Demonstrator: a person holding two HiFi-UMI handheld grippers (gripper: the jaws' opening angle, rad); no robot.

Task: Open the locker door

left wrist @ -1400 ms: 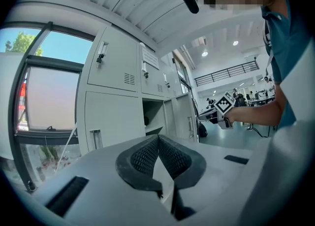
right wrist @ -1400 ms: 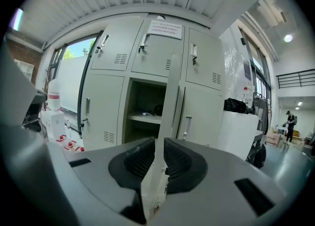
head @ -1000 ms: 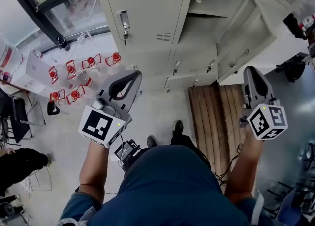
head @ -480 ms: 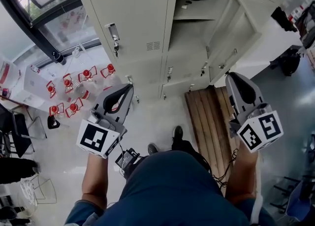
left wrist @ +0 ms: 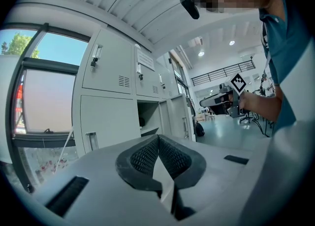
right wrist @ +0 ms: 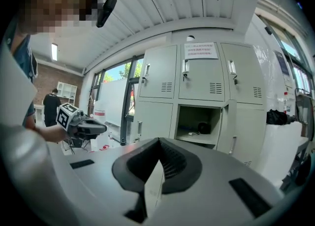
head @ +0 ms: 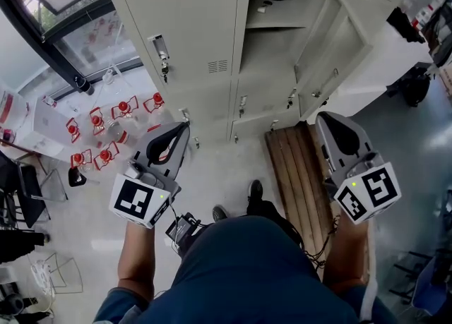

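The locker door [head: 336, 53] hangs open; left tongs [head: 185, 126], right tongs [head: 321, 117] (empty) closed.

No wording is coming through sharply enough to be read. A white paper notice [right wrist: 199, 50] is hanging at the top edge of an upper locker door [right wrist: 199, 80], directly above the open compartment [right wrist: 199, 121]. Its few lines of red print are showing, but too small to make out. The left cube [head: 138, 200] and the right cube [head: 367, 193] are each showing black-and-white square code patterns on their faces, which are markers rather than lettering.
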